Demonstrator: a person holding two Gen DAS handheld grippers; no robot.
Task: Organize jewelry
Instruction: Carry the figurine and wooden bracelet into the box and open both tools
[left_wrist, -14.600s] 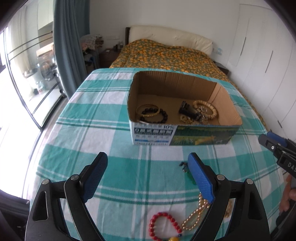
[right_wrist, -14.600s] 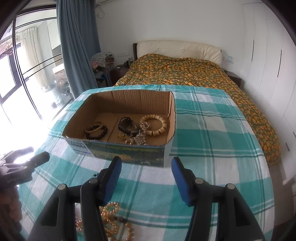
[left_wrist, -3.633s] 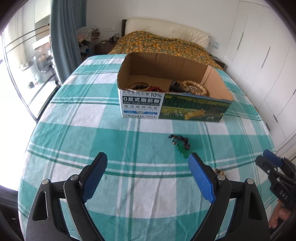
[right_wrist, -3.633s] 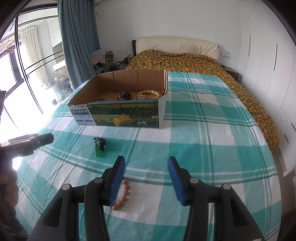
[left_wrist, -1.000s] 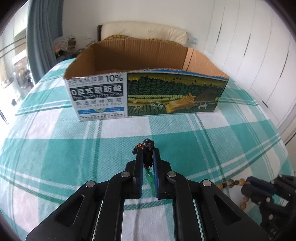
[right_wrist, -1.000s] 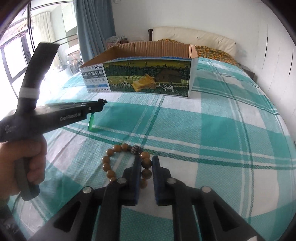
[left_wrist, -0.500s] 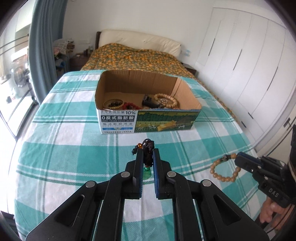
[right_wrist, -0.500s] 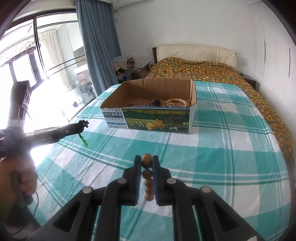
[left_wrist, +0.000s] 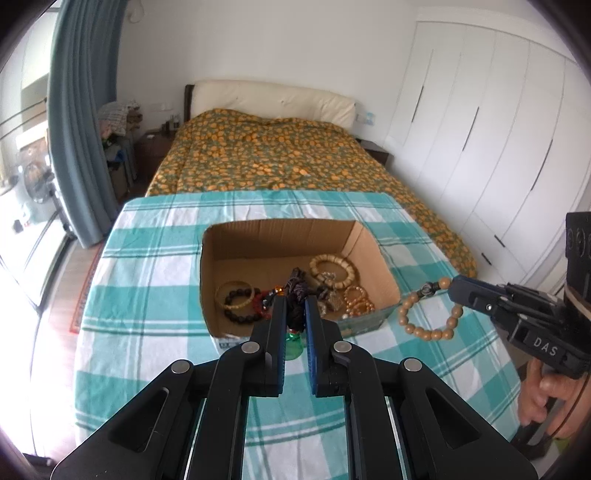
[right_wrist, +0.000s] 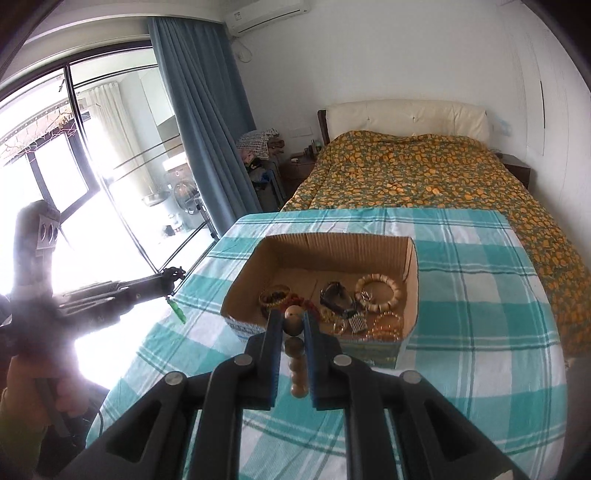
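your left gripper (left_wrist: 294, 306) fingers pinch the green pendant's cord (left_wrist: 295, 286), your right gripper (right_wrist: 293, 325) fingers clamp the wooden bead bracelet (right_wrist: 294, 345) between them.

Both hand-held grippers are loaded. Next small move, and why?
Probably carry both forward over the cardboard box before opening. The left hand-held gripper pinches the green pendant, the right hand-held gripper the wooden bead bracelet; both hang short of the box's near wall.

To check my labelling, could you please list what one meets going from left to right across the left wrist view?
Blue curtain → cardboard box → left gripper clamping the green pendant → wooden bead bracelet → right gripper → person's hand.
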